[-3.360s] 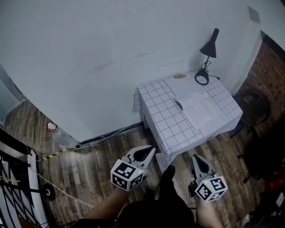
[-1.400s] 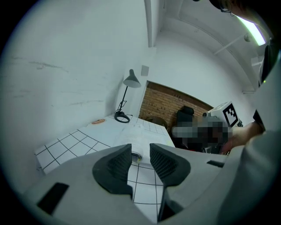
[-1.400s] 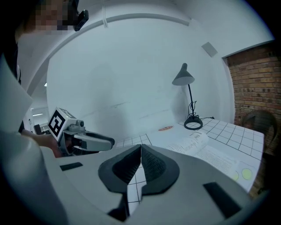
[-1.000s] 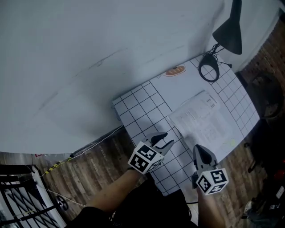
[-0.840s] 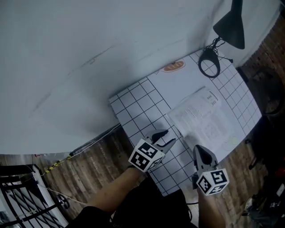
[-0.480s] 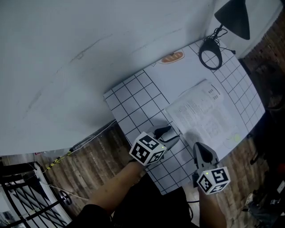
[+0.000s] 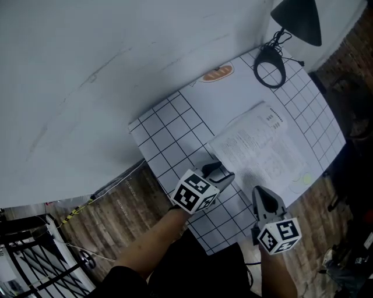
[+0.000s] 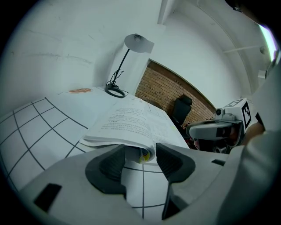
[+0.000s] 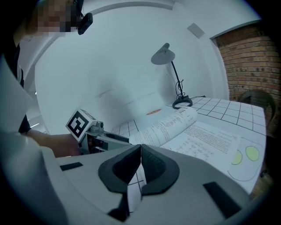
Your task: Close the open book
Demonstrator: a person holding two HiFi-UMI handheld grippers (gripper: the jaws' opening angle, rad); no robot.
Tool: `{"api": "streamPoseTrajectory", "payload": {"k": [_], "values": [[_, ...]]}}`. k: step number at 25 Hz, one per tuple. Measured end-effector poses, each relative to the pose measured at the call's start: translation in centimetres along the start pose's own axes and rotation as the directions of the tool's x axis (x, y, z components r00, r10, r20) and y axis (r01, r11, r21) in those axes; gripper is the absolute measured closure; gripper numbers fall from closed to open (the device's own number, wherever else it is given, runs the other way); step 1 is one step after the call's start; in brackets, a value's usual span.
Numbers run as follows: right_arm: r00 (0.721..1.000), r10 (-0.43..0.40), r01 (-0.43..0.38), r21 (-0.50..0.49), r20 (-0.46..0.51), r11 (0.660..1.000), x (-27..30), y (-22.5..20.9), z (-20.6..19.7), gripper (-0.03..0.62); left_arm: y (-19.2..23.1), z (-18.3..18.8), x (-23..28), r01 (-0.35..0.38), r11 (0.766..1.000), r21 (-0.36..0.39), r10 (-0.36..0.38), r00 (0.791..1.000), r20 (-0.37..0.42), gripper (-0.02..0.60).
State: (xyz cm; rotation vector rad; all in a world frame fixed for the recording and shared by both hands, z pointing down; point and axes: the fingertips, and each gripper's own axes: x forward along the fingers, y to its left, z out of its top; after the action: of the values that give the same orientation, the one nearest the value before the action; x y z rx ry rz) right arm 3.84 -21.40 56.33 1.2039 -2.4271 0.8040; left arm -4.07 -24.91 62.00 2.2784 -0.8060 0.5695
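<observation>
The open book (image 7: pixel 262 154) lies flat on the white grid-patterned table (image 7: pixel 169 128), printed pages up. My left gripper (image 7: pixel 218 173) sits at the book's near left corner. In the left gripper view its jaws are opening, and the stacked page edges (image 8: pixel 131 125) reach into the gap of my left gripper (image 8: pixel 141 151); the pads do not press on them. My right gripper (image 7: pixel 262 195) hovers over the table's front edge, short of the book. Seen in the right gripper view, the right gripper (image 9: pixel 140 149) has its pads together with nothing between them, and the book (image 9: pixel 189 127) lies ahead.
A black desk lamp (image 7: pixel 297 17) with a ring base (image 7: pixel 269 61) stands at the table's far corner. An orange oval object (image 7: pixel 217 73) lies near the wall. The wood floor (image 7: pixel 116 215) lies left of the table, and a dark chair (image 8: pixel 182 107) stands by the brick wall.
My left gripper moved forward and down to the book's near left corner, and its jaws spread wider. The right gripper stayed near the table's front edge.
</observation>
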Motion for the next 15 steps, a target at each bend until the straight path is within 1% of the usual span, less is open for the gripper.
{"api": "streamPoseTrajectory", "payload": {"k": [4, 6, 8, 10, 11, 14, 15], "values": [[1.0, 0.001, -0.001, 0.004, 0.0, 1.0, -0.28, -0.35, -0.05, 0.591, 0.27, -0.03, 0.2, -0.019, 1.0, 0.022, 0.019, 1.0, -0.013, 0.376], [1.0, 0.001, -0.001, 0.007, -0.002, 1.0, -0.42, -0.58, -0.17, 0.591, 0.23, -0.07, 0.24, -0.016, 1.0, 0.005, 0.016, 1.0, -0.014, 0.376], [1.0, 0.002, -0.002, 0.01, -0.004, 1.0, -0.53, -0.7, -0.24, 0.591, 0.21, -0.23, 0.27, -0.011, 0.999, -0.032, 0.011, 1.0, -0.012, 0.376], [1.0, 0.006, -0.006, 0.01, -0.001, 1.0, -0.58, -0.62, -0.22, 0.591, 0.26, -0.29, 0.32, -0.019, 0.999, -0.037, 0.019, 1.0, -0.012, 0.376], [1.0, 0.008, -0.008, 0.008, 0.0, 1.0, -0.6, -0.54, -0.2, 0.59, 0.27, -0.23, 0.35, -0.029, 0.999, -0.016, 0.028, 0.999, -0.016, 0.376], [1.0, 0.01, -0.01, 0.007, 0.001, 1.0, -0.76, -0.35, -0.2, 0.591, 0.14, 0.17, 0.34, -0.063, 0.995, 0.083, 0.066, 0.997, -0.031, 0.376], [1.0, 0.009, -0.009, 0.008, 0.002, 1.0, -0.86, -0.31, -0.19, 0.591, 0.11, 0.29, 0.28, -0.07, 0.992, 0.102, 0.073, 0.997, -0.032, 0.376]]}}
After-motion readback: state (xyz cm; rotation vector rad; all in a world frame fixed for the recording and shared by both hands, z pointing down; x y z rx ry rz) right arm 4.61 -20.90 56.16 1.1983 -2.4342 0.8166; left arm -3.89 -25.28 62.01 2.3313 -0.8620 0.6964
